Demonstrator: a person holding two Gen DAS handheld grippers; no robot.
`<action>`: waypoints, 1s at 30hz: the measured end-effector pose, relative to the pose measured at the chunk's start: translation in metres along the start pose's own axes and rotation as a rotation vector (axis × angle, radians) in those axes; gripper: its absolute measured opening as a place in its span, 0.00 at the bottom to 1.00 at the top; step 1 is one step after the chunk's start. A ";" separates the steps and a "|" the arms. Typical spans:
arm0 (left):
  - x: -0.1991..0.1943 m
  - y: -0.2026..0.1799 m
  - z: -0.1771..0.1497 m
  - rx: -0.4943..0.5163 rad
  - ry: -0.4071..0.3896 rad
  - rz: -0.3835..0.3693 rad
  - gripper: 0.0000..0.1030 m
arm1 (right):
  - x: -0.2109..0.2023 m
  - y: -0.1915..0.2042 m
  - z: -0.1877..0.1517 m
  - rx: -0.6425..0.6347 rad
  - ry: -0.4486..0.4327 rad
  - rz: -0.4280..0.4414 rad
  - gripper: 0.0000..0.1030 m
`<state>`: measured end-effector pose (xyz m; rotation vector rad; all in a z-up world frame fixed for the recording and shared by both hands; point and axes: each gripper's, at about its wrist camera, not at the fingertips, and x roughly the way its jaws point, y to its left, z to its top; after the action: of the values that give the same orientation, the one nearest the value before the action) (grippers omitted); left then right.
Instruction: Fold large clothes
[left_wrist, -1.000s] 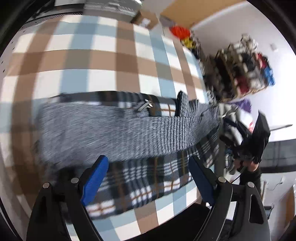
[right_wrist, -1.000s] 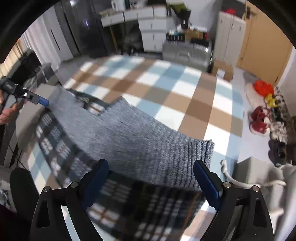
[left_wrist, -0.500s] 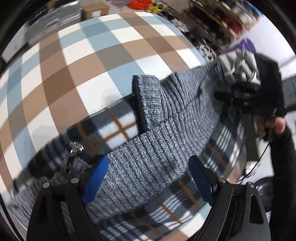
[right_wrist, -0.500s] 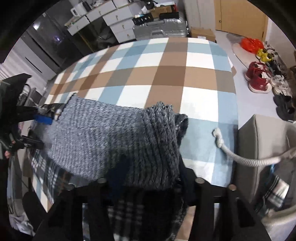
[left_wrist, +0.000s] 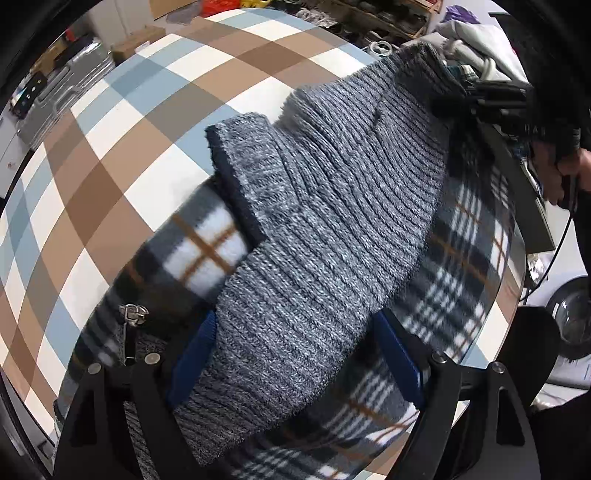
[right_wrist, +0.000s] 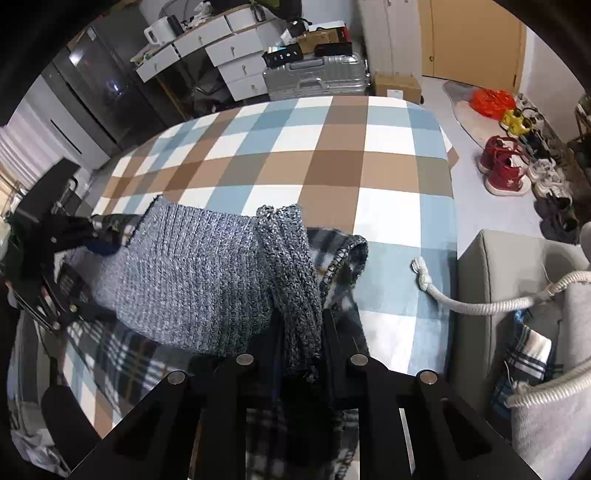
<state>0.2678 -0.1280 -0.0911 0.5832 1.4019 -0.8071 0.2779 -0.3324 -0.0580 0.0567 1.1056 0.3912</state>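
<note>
A grey knit jacket with a plaid fleece lining lies on the checked tablecloth; its zipper pull shows at the lower left. My left gripper points down over it, open wide, a knit band lying between its blue pads. In the right wrist view the knit is bunched at its hem. My right gripper is closing and pinches that bunched fold between its black fingers. Each gripper shows in the other's view: the left gripper, the right gripper.
The table's right edge drops to a floor with shoes and an orange bag. A grey basket with a rope handle stands close by. A silver suitcase and white drawers stand beyond the far edge.
The right jaws went from wide open to pinched on the bunched knit hem. The left gripper rolled and sank over the knit, staying open.
</note>
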 end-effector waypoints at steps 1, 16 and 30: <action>-0.001 0.001 -0.001 -0.010 -0.010 -0.006 0.80 | 0.000 -0.002 -0.001 0.010 0.005 -0.002 0.16; -0.031 -0.006 -0.051 -0.031 -0.163 0.029 0.03 | -0.024 0.124 0.015 -0.487 -0.101 0.061 0.85; -0.050 -0.018 -0.085 -0.102 -0.349 -0.006 0.03 | 0.039 0.168 0.011 -0.642 0.062 0.027 0.06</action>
<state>0.2017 -0.0660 -0.0485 0.3394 1.1165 -0.7949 0.2555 -0.1610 -0.0472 -0.5102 0.9975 0.7593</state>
